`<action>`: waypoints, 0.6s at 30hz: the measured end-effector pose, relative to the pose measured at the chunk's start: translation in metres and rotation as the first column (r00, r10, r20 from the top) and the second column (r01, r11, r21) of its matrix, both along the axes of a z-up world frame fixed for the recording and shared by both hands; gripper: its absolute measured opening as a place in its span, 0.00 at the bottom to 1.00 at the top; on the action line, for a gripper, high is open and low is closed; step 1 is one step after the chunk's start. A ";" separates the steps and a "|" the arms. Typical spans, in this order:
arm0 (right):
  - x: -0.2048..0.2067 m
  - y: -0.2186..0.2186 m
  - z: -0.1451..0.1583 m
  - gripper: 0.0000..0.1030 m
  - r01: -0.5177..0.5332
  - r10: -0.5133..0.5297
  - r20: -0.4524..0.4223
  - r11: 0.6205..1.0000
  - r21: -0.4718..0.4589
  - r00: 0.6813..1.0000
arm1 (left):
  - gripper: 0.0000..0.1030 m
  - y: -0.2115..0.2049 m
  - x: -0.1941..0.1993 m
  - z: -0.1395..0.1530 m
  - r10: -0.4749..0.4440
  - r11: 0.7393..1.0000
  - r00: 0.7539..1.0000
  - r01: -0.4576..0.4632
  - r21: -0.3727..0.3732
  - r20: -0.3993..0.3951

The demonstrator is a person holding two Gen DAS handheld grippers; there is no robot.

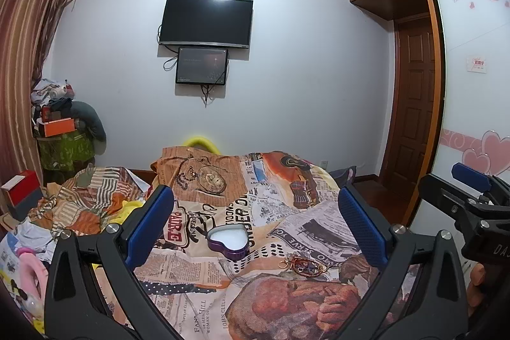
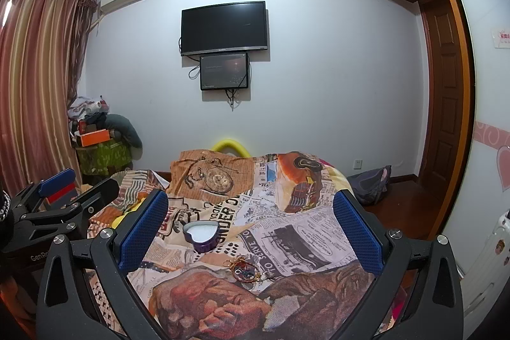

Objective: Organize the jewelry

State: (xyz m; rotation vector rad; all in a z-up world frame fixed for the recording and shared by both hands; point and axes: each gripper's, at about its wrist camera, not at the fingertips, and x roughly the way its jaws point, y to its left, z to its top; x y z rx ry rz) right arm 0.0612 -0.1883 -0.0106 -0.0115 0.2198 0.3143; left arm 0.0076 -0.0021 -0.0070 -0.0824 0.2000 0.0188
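Both the left claw [image 1: 255, 228] and the right claw [image 2: 251, 228] hang spread wide and empty above the bed [image 1: 197, 292]. The jewelry [image 1: 302, 265] lies just beside the purple heart-shaped box [image 1: 228, 241], on its nearer right side.

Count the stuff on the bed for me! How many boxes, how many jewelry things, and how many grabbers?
Heart-shaped box: 1, purple, open, white inside
Jewelry piece: 1, gold and red, beside the box
Grippers: 2, left gripper and right gripper, both open
Total: 4
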 end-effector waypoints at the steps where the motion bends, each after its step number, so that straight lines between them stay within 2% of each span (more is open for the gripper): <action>1: 0.001 0.000 0.000 1.00 -0.001 0.001 0.000 1.000 0.000 1.000 | 1.00 0.000 0.000 0.000 0.001 1.000 1.000 -0.001 0.001 0.000; 18: 0.002 0.001 -0.001 1.00 -0.002 0.002 -0.004 1.000 -0.001 1.000 | 1.00 -0.001 0.000 0.000 -0.003 1.000 1.000 0.003 -0.001 0.001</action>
